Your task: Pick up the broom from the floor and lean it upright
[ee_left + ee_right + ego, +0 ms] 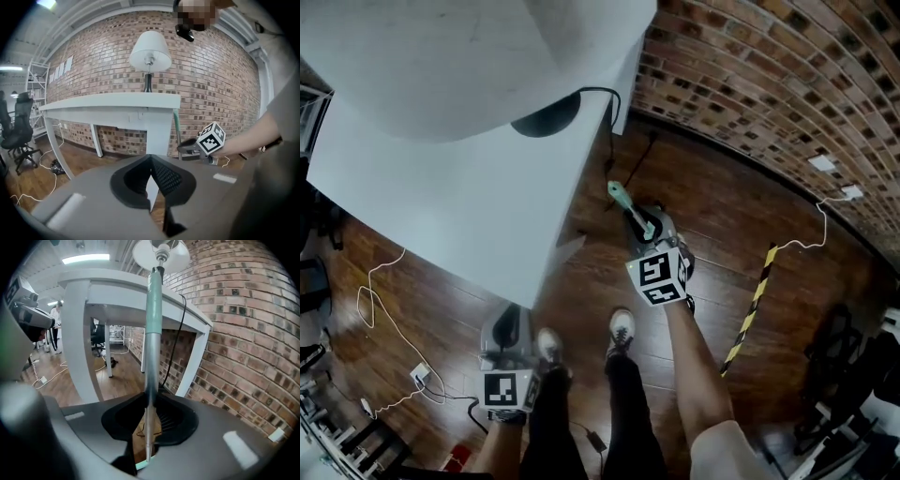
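Note:
The broom's handle (152, 333), green above and grey metal below, stands nearly upright between the jaws of my right gripper (149, 420), which is shut on it. In the head view the handle's green tip (617, 195) pokes out beyond the right gripper (645, 227), close to the white table's corner. The left gripper view shows the handle (177, 131) upright beside the table's end panel, with the right gripper (187, 147) on it. My left gripper (508, 328) hangs lower left by the table edge, its jaws (151, 176) together and holding nothing. The broom's head is hidden.
A white table (441, 187) with a lamp (150, 49) stands against the brick wall (750, 84). White cables (375, 300) trail over the wooden floor at left. A yellow-black strip (750, 314) lies on the floor at right. The person's shoes (622, 330) stand between the grippers.

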The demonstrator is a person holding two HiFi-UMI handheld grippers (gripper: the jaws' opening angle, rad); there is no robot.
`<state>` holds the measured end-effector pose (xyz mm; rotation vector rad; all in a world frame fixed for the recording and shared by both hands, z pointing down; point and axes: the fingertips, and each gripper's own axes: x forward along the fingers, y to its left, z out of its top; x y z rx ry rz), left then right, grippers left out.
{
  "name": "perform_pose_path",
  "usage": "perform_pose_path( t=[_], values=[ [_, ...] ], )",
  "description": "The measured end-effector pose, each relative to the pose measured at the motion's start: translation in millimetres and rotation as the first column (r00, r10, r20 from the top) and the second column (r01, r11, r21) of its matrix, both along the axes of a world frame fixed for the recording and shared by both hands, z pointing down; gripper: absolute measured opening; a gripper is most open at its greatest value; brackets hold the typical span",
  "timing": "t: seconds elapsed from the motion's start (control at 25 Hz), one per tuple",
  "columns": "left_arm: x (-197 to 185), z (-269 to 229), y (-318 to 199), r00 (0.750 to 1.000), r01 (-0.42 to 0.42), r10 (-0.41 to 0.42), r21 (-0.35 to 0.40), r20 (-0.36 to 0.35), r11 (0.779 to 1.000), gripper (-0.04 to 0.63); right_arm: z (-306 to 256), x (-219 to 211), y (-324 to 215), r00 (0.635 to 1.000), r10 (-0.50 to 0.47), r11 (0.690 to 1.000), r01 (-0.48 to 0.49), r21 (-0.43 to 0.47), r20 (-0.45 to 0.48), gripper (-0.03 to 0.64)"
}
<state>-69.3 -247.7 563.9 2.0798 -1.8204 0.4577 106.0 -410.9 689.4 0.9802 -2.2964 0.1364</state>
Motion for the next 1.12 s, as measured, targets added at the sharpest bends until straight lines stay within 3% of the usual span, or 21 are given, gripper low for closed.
perform_pose_path(
  t=[0.08, 0.32, 0.6, 0.92, 1.12],
  values=[
    [-6, 4, 0, 1.000, 0.011, -0.011, -0.002, 0.019, 1.000, 0.000, 4, -12, -7, 0.999, -0.032, 0.999, 0.032, -0.002, -0.009, 0.092],
    [-3, 13, -3, 0.999, 0.030, -0.031, -0.067, -0.014, 0.997, 0.000, 14, -31, -23, 0.991, -0.127, 0.992, 0.127, 0.002, -0.046, 0.101],
    [-19, 21, -3, 0.999, 0.034, -0.034, -0.060, 0.005, 0.998, 0.000, 22, -41, -37, 0.980, -0.167, 0.985, 0.171, 0.031, -0.110, 0.124],
    [-22, 29, -1, 1.000, 0.009, -0.008, -0.090, 0.007, 0.996, 0.000, 27, -40, -49, 0.973, -0.215, 0.977, 0.214, -0.021, -0.081, 0.179],
    [-21, 29, -6, 1.000, 0.024, -0.025, -0.098, -0.007, 0.995, 0.000, 24, -36, -54, 0.981, -0.190, 0.982, 0.188, -0.033, -0.049, 0.186]
  ],
)
